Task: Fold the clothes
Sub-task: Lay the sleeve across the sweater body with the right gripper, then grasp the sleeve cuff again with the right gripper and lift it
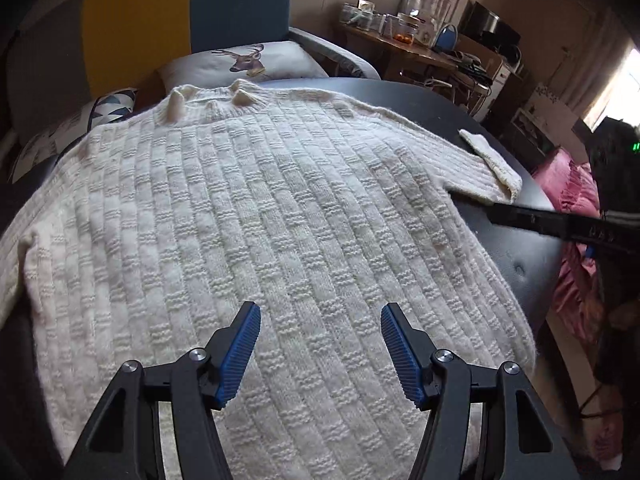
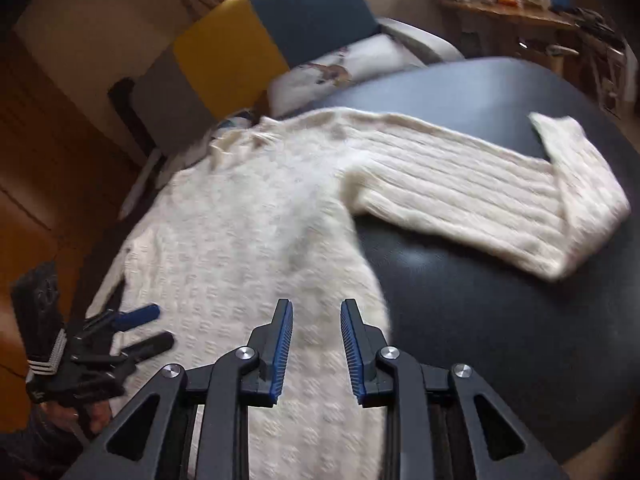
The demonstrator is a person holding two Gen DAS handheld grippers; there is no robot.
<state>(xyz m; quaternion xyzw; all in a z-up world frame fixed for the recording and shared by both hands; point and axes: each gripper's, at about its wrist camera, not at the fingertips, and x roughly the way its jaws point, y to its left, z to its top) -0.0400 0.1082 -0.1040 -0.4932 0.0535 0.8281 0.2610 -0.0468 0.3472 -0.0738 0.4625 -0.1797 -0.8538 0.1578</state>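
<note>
One cream chunky-knit sweater with a basket-weave pattern (image 1: 256, 216) lies flat, front or back up (cannot tell which), on a dark round upholstered surface (image 2: 500, 320). Collar sits at the far edge of the surface, hem toward the near edge under both cameras. One ribbed sleeve (image 2: 460, 184) stretches out to the right across the bare surface, its cuff end (image 2: 576, 160) doubled back on itself. The other sleeve runs off the left edge in the left wrist view, only partly seen.

Two grippers. Left gripper (image 1: 320, 356): black frame, two blue ribbed pads, spread wide, nothing between them, hovering over the lower body of the sweater. It also shows at the left of the right wrist view (image 2: 148, 328), over the sweater's left side. Right gripper (image 2: 316, 348): same build, pads apart with a narrower gap, empty, above the hem area near the sweater's right side edge. Right wrist view is motion-blurred.

Beyond the far edge: one sofa back with grey, yellow and teal panels (image 1: 168, 12), one white cushion with a deer print (image 1: 244, 60), one cushion with blue triangles (image 1: 108, 106). One cluttered wooden desk (image 1: 416, 46) at far right. Pink fabric (image 1: 576, 248) below the right edge.
</note>
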